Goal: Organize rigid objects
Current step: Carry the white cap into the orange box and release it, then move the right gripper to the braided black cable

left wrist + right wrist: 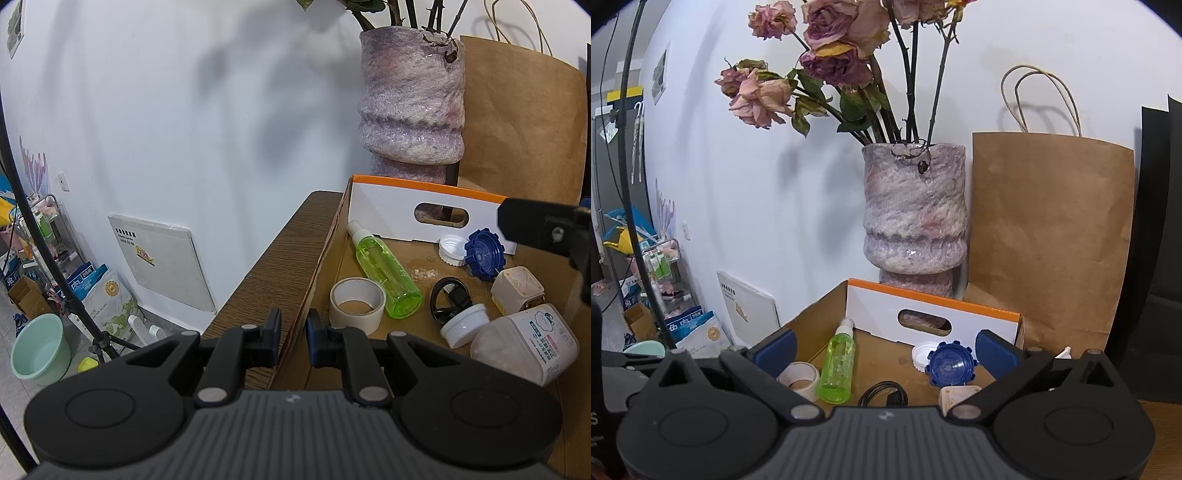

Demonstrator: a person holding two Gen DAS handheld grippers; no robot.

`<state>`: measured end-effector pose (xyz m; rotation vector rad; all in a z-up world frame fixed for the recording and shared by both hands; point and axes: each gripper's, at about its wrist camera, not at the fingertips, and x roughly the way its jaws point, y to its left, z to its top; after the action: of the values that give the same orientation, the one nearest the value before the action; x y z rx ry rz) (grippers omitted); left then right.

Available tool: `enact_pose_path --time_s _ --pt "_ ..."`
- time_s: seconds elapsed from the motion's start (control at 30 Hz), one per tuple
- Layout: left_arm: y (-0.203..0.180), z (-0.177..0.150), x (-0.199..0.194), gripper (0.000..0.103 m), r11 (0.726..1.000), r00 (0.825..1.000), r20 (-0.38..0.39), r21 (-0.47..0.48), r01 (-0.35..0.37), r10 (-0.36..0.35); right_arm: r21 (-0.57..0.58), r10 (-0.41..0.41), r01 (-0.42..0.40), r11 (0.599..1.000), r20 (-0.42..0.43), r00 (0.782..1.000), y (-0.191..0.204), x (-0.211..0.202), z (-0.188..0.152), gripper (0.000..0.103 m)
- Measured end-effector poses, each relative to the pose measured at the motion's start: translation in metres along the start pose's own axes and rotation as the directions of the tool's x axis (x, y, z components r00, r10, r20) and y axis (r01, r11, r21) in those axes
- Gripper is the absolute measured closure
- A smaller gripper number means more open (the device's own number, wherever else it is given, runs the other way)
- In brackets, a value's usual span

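Left gripper straddles the cardboard box wall, fingers narrowly parted, pinching nothing. Right gripper is spread wide above the box. Inside: green spray bottle at 10 o'clock, tape roll beside it, blue cap at 2 o'clock.

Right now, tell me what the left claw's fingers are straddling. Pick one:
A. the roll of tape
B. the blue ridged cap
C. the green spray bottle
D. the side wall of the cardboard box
D. In the left wrist view, the left claw has one finger on each side of the cardboard box wall, while the green spray bottle, roll of tape and blue ridged cap lie untouched inside the box.
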<state>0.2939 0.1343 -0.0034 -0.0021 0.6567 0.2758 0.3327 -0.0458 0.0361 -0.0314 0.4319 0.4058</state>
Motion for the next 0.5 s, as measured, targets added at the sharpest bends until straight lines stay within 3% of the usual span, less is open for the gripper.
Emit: enact_pose_path --time_s 0.2,0.5 --pt "0.0 0.0 0.0 0.088 1.0 1.0 -0.002 -0.003 0.002 -0.002 -0.044 -0.053 0.056 0.997 0.049 0.997 -0.015 -0.017 0.001 0.0" --pt "0.001 0.0 0.0 0.088 1.0 1.0 -0.002 -0.003 0.002 -0.002 0.018 -0.196 0.195 0.981 0.064 0.979 -0.091 -0.044 -0.016 0.0"
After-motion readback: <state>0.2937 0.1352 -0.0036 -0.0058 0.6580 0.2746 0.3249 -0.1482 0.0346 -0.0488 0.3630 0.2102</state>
